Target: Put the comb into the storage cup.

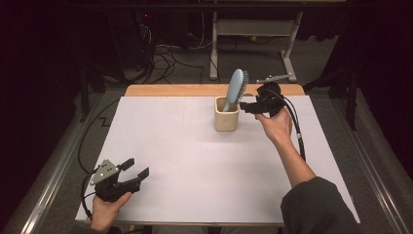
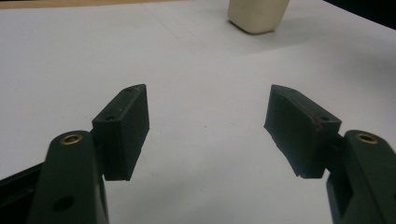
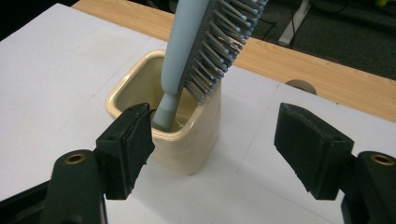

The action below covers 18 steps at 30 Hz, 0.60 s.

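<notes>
My right claw (image 1: 249,108) hangs spread just right of the cream square ceramic cup (image 1: 227,115) holding a pale-blue plastic hairbrush (image 1: 235,87). My left claw (image 1: 136,170) rests spread, gripping nothing, over the near-left white desk (image 1: 195,165).

White-topped table (image 1: 195,161) with wooden far edge, cream square cup (image 1: 227,114) standing near its far side
</notes>
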Motion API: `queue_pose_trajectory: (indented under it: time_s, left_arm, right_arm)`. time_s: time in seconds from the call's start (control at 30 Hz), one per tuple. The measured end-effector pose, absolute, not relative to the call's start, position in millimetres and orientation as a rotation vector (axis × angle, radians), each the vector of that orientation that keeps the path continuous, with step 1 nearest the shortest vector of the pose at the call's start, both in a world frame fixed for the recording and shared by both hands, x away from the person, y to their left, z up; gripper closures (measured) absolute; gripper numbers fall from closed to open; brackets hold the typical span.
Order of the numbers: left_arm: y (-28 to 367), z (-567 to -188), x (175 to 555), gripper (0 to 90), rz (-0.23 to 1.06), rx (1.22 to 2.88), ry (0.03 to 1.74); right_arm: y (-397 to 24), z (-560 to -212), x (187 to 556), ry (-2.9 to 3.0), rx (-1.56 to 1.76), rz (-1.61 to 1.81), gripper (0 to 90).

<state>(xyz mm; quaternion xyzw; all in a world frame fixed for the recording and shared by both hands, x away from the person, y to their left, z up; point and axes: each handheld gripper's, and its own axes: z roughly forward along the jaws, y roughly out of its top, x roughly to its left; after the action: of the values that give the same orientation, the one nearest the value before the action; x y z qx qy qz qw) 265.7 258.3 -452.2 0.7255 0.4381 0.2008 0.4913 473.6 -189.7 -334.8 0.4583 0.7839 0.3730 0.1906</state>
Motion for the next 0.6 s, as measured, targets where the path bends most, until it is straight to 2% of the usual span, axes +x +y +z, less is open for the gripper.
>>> queue_pose_trajectory:
  time_s: [0.6]
  left_arm:
    - [258, -452, 266, 31.6, 0.487, 1.765, 1.063]
  right_arm:
    - [-201, -333, 465, 2.194, 1.277, 1.066, 28.7]
